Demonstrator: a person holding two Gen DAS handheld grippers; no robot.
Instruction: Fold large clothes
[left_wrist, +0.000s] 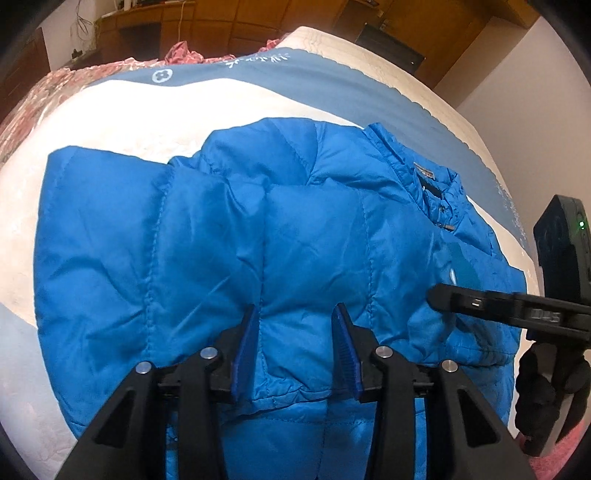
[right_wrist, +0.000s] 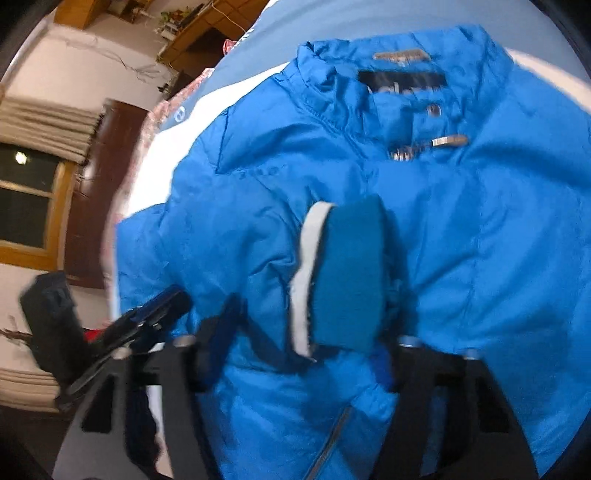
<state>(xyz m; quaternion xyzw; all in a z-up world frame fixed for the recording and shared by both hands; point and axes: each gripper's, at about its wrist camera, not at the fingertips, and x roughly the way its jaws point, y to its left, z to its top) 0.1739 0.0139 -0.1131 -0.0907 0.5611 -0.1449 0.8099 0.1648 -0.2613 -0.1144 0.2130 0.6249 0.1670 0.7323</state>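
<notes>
A bright blue puffer jacket (left_wrist: 236, 236) lies spread on the bed, collar (left_wrist: 439, 192) to the right. My left gripper (left_wrist: 295, 350) is open, its blue-padded fingers (left_wrist: 245, 354) straddling a puffed panel near the jacket's near edge. My right gripper (right_wrist: 306, 339) is open over the jacket (right_wrist: 480, 240) below the collar (right_wrist: 402, 74); a teal cuff with white trim (right_wrist: 343, 273) sits between its fingers. The view is blurred. The right gripper shows in the left wrist view (left_wrist: 498, 306) at the jacket's right side; the left gripper shows in the right wrist view (right_wrist: 147, 317).
The bed has a white and grey-blue cover (left_wrist: 147, 107) with a pink floral blanket (left_wrist: 44, 96) at the far left. Wooden furniture (left_wrist: 221, 22) stands behind the bed. A window (right_wrist: 26, 199) and dark wooden door (right_wrist: 103, 192) show at left.
</notes>
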